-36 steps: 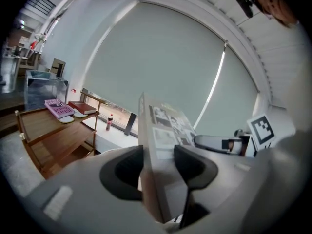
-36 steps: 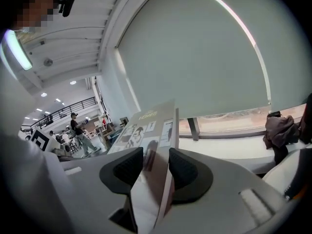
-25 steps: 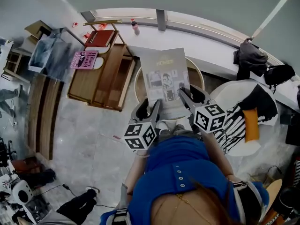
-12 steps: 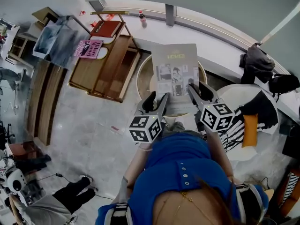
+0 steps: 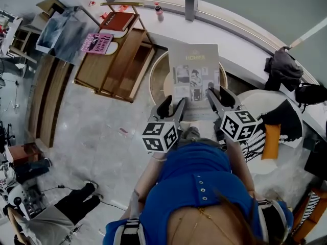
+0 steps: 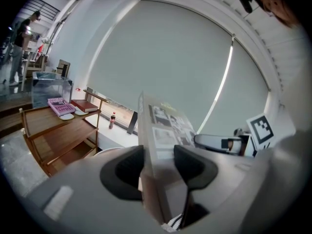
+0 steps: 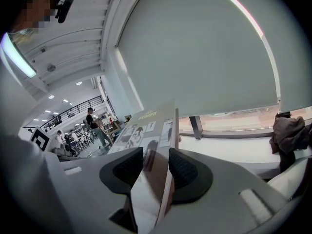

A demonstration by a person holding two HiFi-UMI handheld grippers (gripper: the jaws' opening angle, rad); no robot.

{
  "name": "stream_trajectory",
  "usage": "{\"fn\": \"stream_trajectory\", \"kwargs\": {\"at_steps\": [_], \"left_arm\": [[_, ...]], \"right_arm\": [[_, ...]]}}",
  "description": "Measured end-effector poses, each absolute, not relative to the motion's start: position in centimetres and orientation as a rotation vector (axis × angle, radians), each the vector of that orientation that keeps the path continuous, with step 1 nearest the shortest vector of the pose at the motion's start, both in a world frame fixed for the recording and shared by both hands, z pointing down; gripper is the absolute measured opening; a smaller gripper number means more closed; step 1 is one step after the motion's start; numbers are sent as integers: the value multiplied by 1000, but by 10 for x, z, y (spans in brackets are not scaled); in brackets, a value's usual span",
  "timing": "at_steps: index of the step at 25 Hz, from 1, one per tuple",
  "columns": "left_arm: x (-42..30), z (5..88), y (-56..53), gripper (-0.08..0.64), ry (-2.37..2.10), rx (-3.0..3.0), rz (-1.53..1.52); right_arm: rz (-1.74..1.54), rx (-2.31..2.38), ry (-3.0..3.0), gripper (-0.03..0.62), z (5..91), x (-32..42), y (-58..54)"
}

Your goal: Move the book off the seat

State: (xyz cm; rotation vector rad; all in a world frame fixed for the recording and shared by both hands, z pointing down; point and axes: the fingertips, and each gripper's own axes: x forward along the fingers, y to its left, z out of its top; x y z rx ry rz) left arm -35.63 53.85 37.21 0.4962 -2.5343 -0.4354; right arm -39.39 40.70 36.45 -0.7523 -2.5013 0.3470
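Note:
A large thin book [image 5: 194, 75] with a grey cover and photo panels is held out flat above a round wooden seat [image 5: 156, 80]. My left gripper [image 5: 173, 105] is shut on the book's near left edge. My right gripper [image 5: 217, 94] is shut on its near right edge. In the left gripper view the book [image 6: 165, 128] stands edge-on between the black pads of the left gripper [image 6: 158, 165]. The right gripper view shows the same book [image 7: 146, 128] clamped between the two pads of the right gripper [image 7: 156, 167]. Most of the seat is hidden under the book.
A wooden shelf rack [image 5: 115, 60] stands left of the seat, with a pink book [image 5: 97, 42] and a red book [image 5: 117, 22] on top. A bottle [image 5: 159, 10] and a dark bag [image 5: 282, 65] sit on the window ledge. A white chair [image 5: 271, 131] is at right.
Both grippers keep their hold on the book. The head view has drifted a little, so the book and grippers sit slightly further right in the picture.

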Motion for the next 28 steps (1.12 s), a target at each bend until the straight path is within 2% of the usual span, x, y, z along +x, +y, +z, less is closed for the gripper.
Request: {"fn": "stream_trajectory", "kwargs": {"at_steps": [17, 22, 28], "left_arm": [[-371, 416, 536, 194, -2463, 459, -444], [-380, 467, 548, 194, -2382, 437, -465], [-408, 579, 556, 195, -2292, 422, -424]], "right_arm": [[366, -715, -2419, 167, 411, -409, 404], [357, -687, -2334, 167, 463, -419, 417], [395, -641, -2233, 169, 581, -446, 426]]}}
